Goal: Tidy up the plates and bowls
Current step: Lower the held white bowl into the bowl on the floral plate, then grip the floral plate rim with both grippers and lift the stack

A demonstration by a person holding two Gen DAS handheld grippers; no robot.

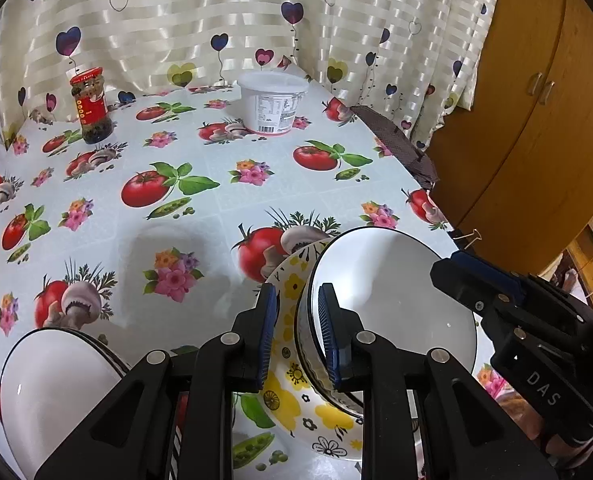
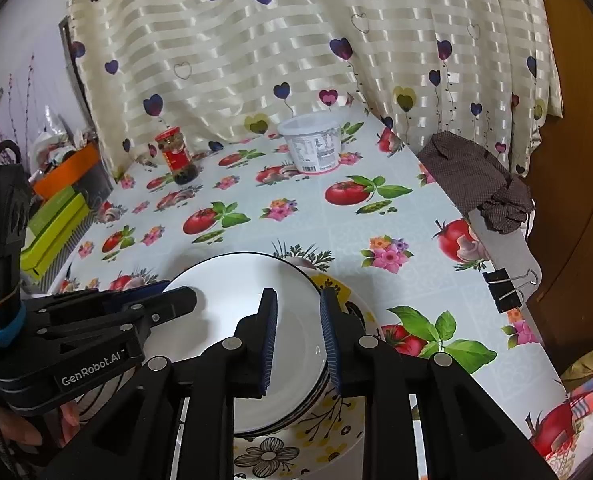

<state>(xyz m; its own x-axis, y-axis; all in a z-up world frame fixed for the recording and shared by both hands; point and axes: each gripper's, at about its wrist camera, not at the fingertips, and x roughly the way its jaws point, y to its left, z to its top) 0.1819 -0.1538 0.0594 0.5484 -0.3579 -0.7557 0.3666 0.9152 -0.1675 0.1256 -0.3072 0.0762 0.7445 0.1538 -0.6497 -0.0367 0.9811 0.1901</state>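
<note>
A white bowl with a dark rim [image 1: 392, 300] sits on a yellow-flowered plate [image 1: 296, 400] near the table's front. My left gripper [image 1: 297, 332] straddles the bowl's left rim, one finger inside and one outside, jaws apart. In the right wrist view the same bowl [image 2: 232, 312] rests on the flowered plate [image 2: 320, 436]. My right gripper [image 2: 298, 336] straddles its right rim, jaws apart. A second white bowl [image 1: 52, 392] sits at the lower left of the left wrist view.
A red-lidded jar [image 1: 91, 106] and a white plastic tub [image 1: 273, 101] stand at the back by the curtain. A brown cloth [image 2: 472, 176] and a binder clip [image 2: 508, 286] are on the table's right edge. Green and orange boxes [image 2: 56, 216] lie left.
</note>
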